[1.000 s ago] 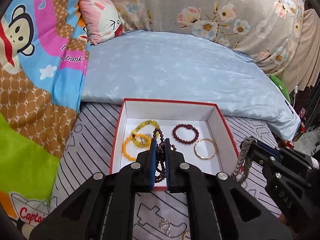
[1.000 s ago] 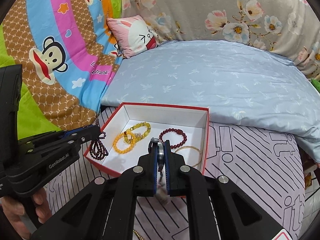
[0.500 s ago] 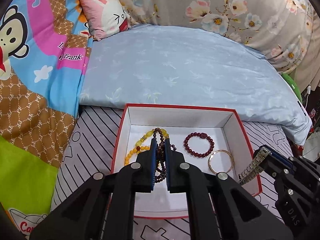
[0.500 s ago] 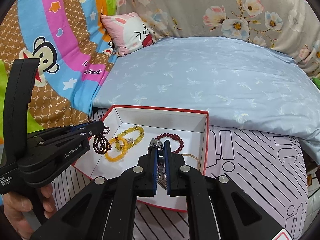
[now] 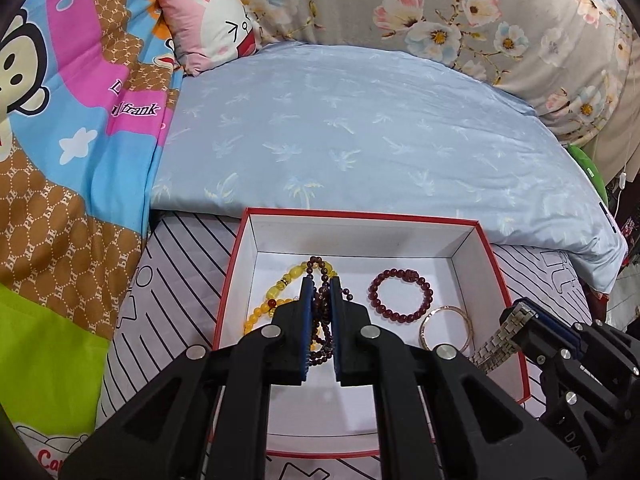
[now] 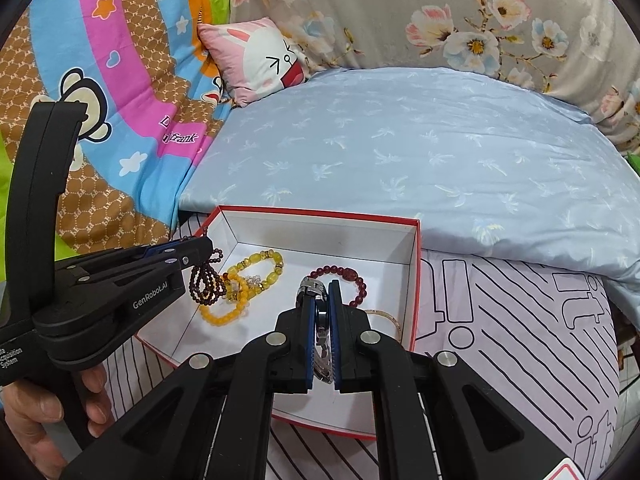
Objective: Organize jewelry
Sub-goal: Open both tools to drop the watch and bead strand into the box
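Both grippers tilt down over the box (image 5: 476, 248). The left gripper (image 5: 320, 292) pinches dangling dark beads (image 5: 322, 320); the right gripper (image 6: 320, 300) clamps a metal watch (image 6: 316, 286), its band hanging downward.

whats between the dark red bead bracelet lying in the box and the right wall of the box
A thin gold bangle lies between the dark red bracelet and the box wall, clearest in the left wrist view.

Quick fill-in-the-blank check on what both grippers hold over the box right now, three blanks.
1. The left gripper is shut on a dark red ____ strand.
2. The right gripper clamps a silver metal ____.
3. Both hang over the red-rimmed white cardboard ____.

Missing: bead; watch; box
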`<state>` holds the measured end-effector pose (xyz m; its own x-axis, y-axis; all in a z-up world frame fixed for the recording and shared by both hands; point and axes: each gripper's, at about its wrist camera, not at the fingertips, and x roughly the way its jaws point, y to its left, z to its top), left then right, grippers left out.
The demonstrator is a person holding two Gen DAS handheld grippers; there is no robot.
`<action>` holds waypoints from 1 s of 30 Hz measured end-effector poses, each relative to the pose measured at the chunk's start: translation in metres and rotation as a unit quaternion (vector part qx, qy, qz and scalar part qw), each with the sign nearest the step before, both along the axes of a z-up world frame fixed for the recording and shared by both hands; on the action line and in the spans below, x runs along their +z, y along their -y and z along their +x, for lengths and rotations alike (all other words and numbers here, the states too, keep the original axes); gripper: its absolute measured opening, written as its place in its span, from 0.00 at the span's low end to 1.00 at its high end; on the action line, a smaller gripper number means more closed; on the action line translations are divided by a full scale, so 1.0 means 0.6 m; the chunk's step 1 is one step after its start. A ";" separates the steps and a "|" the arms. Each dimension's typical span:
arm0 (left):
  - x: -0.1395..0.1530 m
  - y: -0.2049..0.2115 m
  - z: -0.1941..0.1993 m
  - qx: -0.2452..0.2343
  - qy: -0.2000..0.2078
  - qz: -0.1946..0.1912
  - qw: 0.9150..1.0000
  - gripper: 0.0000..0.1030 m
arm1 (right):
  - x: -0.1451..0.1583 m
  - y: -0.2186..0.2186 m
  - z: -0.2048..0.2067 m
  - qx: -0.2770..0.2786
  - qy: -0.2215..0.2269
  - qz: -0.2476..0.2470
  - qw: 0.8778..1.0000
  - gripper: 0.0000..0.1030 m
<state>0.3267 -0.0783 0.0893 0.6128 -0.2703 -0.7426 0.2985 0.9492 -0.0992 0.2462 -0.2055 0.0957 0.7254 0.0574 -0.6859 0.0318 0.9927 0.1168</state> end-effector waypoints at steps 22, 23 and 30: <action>0.015 0.000 -0.006 0.007 0.023 0.010 1.000 0.40 | 0.001 0.001 0.005 -0.001 0.005 0.000 1.000 0.10; 0.015 0.000 -0.006 0.008 0.024 0.011 1.000 0.40 | 0.005 0.000 0.004 -0.002 0.007 0.000 1.000 0.11; 0.024 -0.005 -0.017 0.009 0.025 0.006 1.000 0.40 | 0.023 0.000 -0.010 -0.001 0.018 -0.001 1.000 0.11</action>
